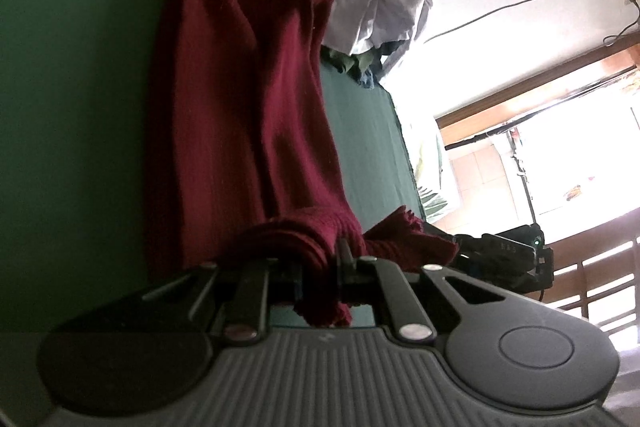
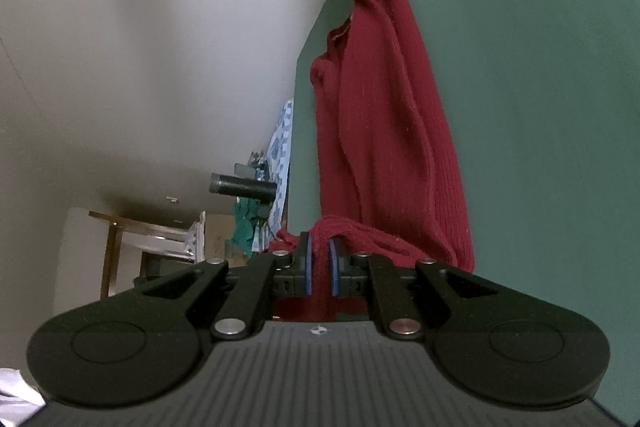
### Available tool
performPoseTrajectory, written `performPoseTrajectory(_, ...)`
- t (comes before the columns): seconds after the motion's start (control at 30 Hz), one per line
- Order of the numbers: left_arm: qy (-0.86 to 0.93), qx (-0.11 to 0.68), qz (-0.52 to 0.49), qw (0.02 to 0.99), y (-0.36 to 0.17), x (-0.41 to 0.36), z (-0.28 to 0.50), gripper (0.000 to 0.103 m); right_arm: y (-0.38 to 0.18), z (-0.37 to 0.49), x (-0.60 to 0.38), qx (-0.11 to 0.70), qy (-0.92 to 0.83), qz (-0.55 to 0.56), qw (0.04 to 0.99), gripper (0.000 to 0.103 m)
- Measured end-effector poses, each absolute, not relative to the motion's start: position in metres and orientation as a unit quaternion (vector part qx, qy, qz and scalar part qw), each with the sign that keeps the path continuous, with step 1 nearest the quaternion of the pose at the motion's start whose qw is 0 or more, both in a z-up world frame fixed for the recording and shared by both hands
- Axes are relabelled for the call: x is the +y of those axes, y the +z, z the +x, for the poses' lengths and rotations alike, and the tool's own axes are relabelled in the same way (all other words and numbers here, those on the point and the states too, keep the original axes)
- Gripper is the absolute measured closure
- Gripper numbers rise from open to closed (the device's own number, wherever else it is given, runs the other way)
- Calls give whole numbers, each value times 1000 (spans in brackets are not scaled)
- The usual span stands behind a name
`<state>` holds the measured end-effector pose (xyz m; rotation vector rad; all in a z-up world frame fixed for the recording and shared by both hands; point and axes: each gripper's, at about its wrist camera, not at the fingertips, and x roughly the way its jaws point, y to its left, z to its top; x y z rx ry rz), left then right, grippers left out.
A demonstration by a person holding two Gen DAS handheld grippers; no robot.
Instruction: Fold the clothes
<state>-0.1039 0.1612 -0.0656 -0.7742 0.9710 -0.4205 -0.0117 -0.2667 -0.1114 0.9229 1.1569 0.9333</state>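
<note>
A dark red ribbed knit garment point(image 1: 240, 115) lies stretched out on a green sheet point(image 1: 72, 67); it also shows in the right wrist view point(image 2: 384, 131). My left gripper point(image 1: 320, 263) is shut on a bunched end of the red garment. My right gripper point(image 2: 320, 263) is shut on another bunched edge of it, the cloth pinched between the blue pads point(image 2: 307, 267). Both held ends are lifted a little off the sheet. The other gripper point(image 1: 508, 259) shows at the right of the left wrist view.
A pile of other clothes, topped by a white garment point(image 1: 376, 11), sits at the far end of the green sheet point(image 2: 540, 107). A bright window point(image 1: 580, 155) and white wall point(image 2: 140, 47) lie beyond the bed. A wooden chair point(image 2: 132, 239) stands by the wall.
</note>
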Motion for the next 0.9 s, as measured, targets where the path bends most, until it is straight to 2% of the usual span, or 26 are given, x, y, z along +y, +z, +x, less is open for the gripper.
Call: performPoseTrajectory(0.9, -205, 444, -376, 787, -80, 183, -30, 96, -129, 31, -235, 486, 349, 442, 668, 94)
